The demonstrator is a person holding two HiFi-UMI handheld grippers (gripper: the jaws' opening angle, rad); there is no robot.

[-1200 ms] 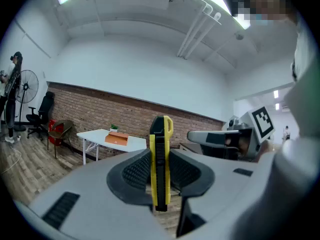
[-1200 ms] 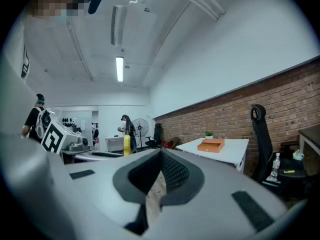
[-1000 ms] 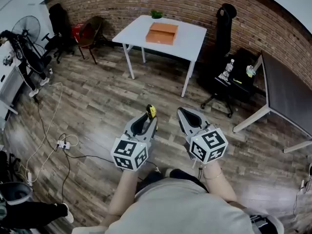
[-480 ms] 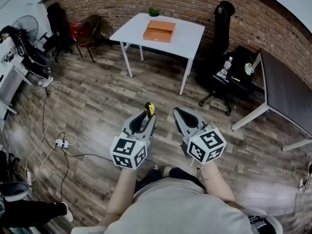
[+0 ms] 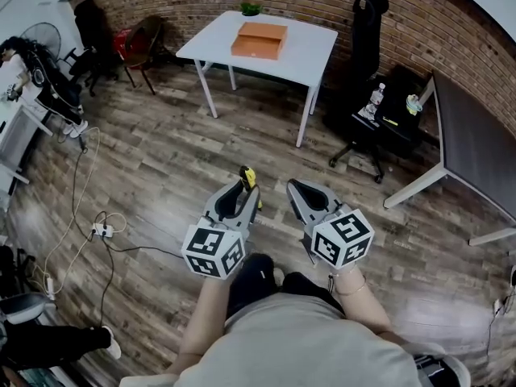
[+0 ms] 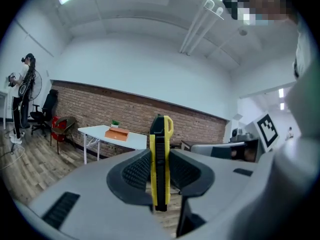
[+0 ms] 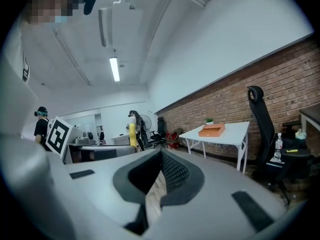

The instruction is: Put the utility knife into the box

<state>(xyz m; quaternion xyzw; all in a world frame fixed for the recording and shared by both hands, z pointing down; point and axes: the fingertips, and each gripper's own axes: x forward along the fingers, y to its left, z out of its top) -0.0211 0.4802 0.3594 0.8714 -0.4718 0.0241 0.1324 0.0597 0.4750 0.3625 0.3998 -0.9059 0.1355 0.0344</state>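
Note:
My left gripper (image 5: 245,192) is held over the wooden floor, shut on a yellow and black utility knife (image 5: 250,177) that stands upright between its pads and sticks out past the tips. In the left gripper view the knife (image 6: 161,130) fills the middle of the jaws. An open orange box (image 5: 260,40) lies on a white table (image 5: 316,53) by the far brick wall, well ahead of both grippers; the box (image 7: 211,130) also shows in the right gripper view. My right gripper (image 5: 297,189) hangs beside the left one, its tips together and nothing in it.
A black office chair (image 5: 367,31) stands right of the white table, and a dark table (image 5: 476,156) is at the right. Chairs and a fan (image 5: 44,35) line the left wall. Cables and a power strip (image 5: 101,232) lie on the floor at the left.
The white table and box have shifted slightly up and left in the head view. A dark knee has appeared below the grippers. Both grippers keep their pose, with the knife still gripped.

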